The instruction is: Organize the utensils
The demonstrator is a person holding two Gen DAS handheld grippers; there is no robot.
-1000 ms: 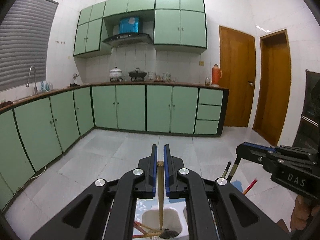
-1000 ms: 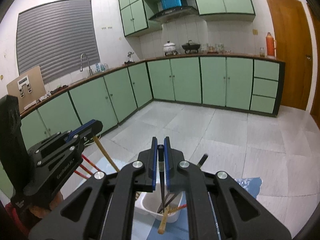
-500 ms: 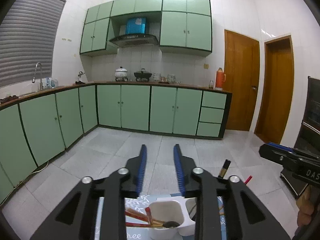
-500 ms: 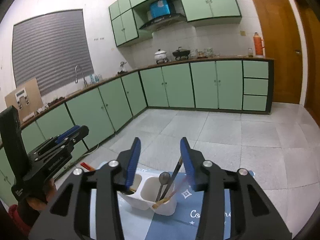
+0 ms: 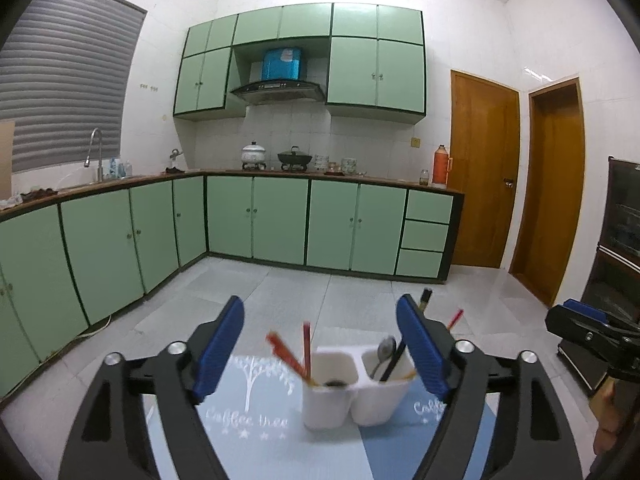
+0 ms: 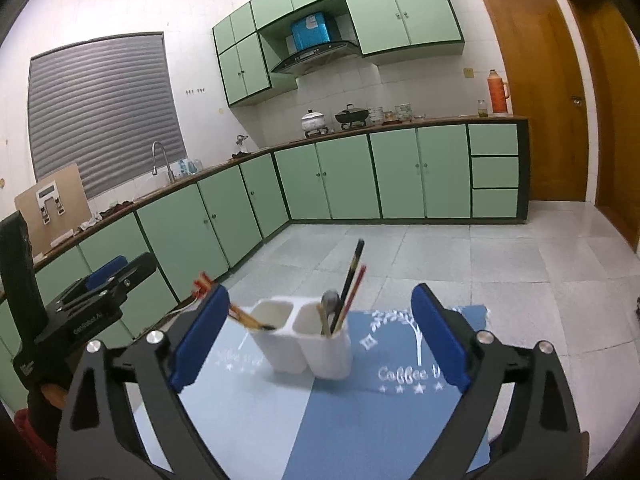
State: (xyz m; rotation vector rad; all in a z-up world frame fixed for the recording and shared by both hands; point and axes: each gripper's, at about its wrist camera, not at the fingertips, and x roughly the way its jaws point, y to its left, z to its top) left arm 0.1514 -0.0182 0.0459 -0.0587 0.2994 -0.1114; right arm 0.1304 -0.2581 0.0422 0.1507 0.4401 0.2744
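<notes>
A white two-compartment utensil holder (image 5: 354, 394) (image 6: 304, 338) stands on a blue mat (image 5: 256, 420) (image 6: 380, 408). In the left wrist view its left cup holds red and wooden chopsticks (image 5: 294, 354); its right cup holds a metal spoon (image 5: 385, 350) and dark chopsticks. My left gripper (image 5: 320, 354) is open and empty, just short of the holder. My right gripper (image 6: 316, 338) is open and empty, also facing the holder. Each gripper shows at the edge of the other's view (image 5: 588, 330) (image 6: 92, 300).
Green cabinets (image 5: 280, 220) and a counter with pots (image 5: 294, 158) run along the far and left walls. Wooden doors (image 5: 484, 196) stand at the right. A dark cabinet (image 5: 620, 248) is at the far right. Grey tiled floor lies beyond the table.
Both grippers opened, releasing a wooden chopstick and a dark utensil into the holder, then opened wider and drew back from it.
</notes>
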